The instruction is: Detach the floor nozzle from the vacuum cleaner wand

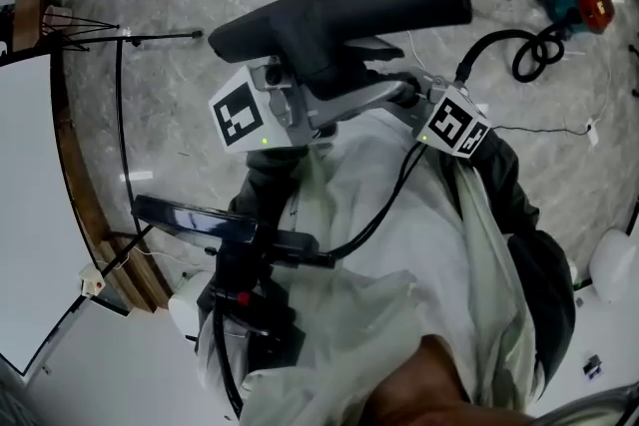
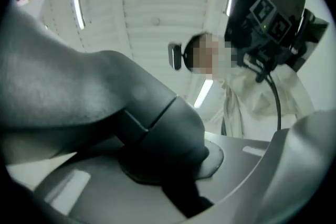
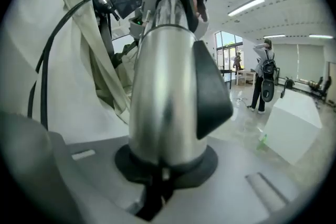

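In the head view I hold the dark floor nozzle up above the floor, with its neck running down into the silver wand. My left gripper is shut on the nozzle's dark grey neck, which fills the space between its jaws. My right gripper is shut on the silver wand just below its black latch tab. The two grippers sit close together, facing each other. The vacuum's black body hangs low at the left, partly hidden by a pale garment.
A teal and red tool and a looped black cable lie on the marble floor at the far right. A thin black stand and a white table are at the left. A person with a backpack stands far off.
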